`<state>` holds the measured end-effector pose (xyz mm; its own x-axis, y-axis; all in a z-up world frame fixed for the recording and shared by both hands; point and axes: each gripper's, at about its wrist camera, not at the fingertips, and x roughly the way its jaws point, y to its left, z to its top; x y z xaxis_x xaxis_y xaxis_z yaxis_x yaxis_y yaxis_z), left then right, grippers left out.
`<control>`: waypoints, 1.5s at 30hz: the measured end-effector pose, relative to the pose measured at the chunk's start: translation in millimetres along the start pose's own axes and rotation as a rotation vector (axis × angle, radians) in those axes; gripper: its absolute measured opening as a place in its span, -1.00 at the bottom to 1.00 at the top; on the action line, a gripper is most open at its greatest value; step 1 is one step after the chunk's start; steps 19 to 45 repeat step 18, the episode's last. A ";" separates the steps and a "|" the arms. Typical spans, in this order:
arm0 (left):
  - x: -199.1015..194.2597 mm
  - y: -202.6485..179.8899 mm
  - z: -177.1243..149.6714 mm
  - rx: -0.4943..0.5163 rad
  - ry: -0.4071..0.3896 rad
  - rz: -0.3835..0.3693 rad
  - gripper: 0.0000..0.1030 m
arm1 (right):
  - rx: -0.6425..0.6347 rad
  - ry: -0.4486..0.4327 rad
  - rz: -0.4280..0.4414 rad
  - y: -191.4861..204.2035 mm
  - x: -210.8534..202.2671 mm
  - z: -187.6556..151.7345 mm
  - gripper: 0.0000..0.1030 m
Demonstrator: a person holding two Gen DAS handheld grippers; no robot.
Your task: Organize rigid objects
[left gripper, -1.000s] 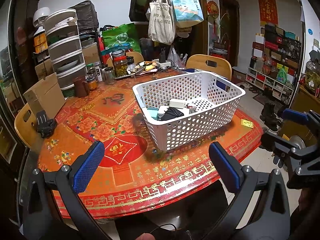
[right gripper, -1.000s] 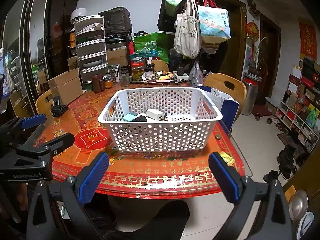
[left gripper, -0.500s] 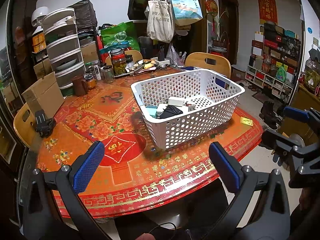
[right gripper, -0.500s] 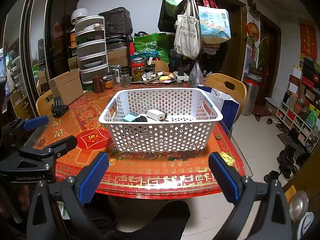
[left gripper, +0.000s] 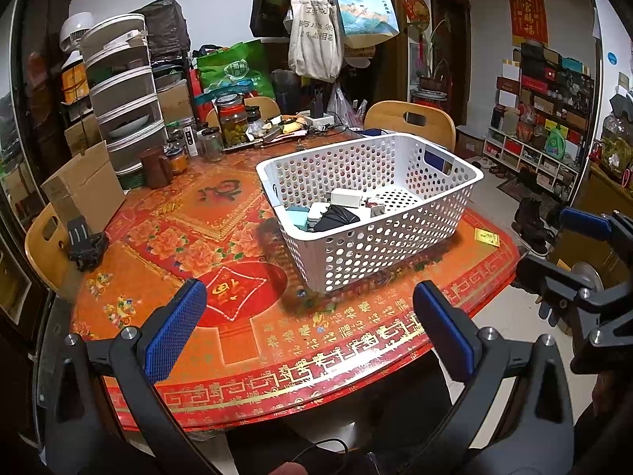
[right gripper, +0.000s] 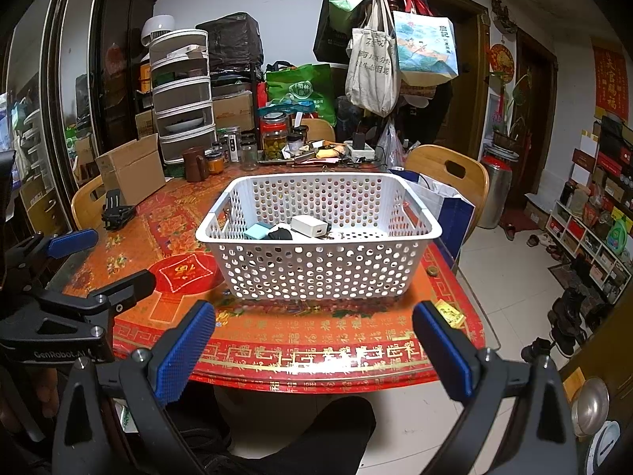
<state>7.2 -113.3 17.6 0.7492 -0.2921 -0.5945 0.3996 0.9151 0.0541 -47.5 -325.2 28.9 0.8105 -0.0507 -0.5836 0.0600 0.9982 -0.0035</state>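
The white basket (right gripper: 316, 237) sits on the counter (left gripper: 245, 340) straight ahead of the right claw (right gripper: 312, 352), its long side facing that claw; from the left claw (left gripper: 308, 332) it lies ahead and to the right, turned at an angle. The right claw looks nearer. Both claws are spread wide and hold nothing. Small items lie inside the basket
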 end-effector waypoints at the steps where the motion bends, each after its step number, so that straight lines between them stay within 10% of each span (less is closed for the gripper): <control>1: 0.2 -0.4 -0.1 0.001 0.000 -0.001 1.00 | -0.001 -0.001 0.001 0.3 0.0 0.1 0.94; 45: 3.5 1.0 1.2 -0.001 -0.007 -0.004 1.00 | -0.002 0.002 0.003 2.1 0.8 -0.8 0.94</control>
